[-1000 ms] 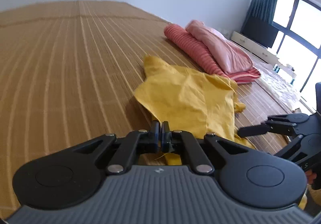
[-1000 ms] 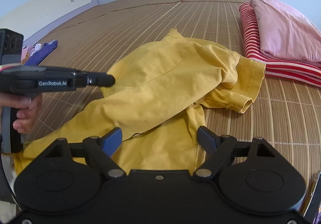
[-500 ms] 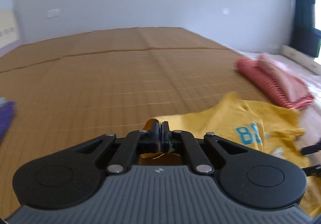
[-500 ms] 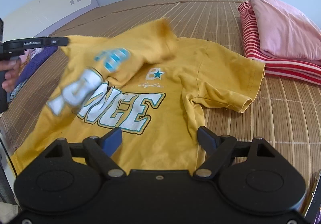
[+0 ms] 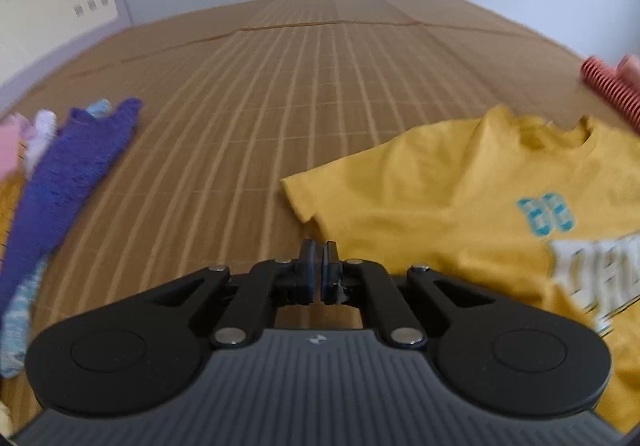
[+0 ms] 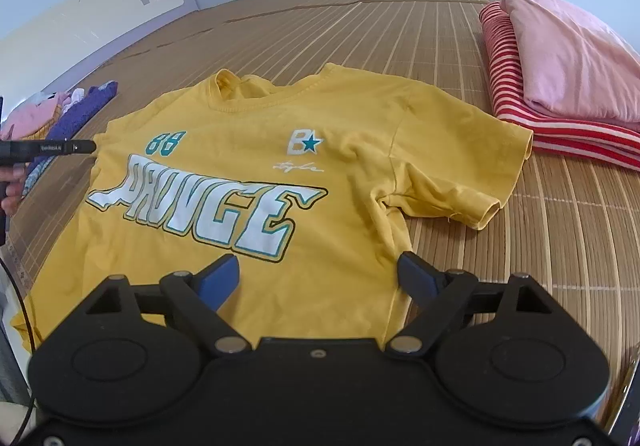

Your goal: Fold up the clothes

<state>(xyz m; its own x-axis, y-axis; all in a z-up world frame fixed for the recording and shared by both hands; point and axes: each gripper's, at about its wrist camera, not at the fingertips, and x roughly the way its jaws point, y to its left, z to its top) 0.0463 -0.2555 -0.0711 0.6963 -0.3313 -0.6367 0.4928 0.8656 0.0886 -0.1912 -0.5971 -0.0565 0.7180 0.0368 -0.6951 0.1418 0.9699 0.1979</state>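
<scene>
Clothing pile (image 6: 60, 114): seen at the far left edge of the bamboo mat (image 6: 400, 18); a purple knit piece (image 5: 68, 170) lies on top, with pink and pale items beside it.

Left gripper (image 5: 319, 266): held at the left side of the shirt, level with the near sleeve; its pads are pressed together with nothing visible between them. From the right wrist view only its black tip (image 6: 82, 146) and part of the holding hand are seen.

Yellow T-shirt (image 6: 248, 174): spread face-up on the mat in the middle of the scene, collar pointing away, white and teal lettering and the number 88 showing. The left sleeve (image 5: 320, 194) lies flat; the right sleeve (image 6: 472, 182) is creased and partly folded under.

Right gripper (image 6: 318, 274): held over the shirt's lower hem; its jaws stand wide apart, gripping nothing.

Folded stack (image 6: 560, 78): at the far right, apart from the shirt; a pink garment rests on a red-and-white striped one.
</scene>
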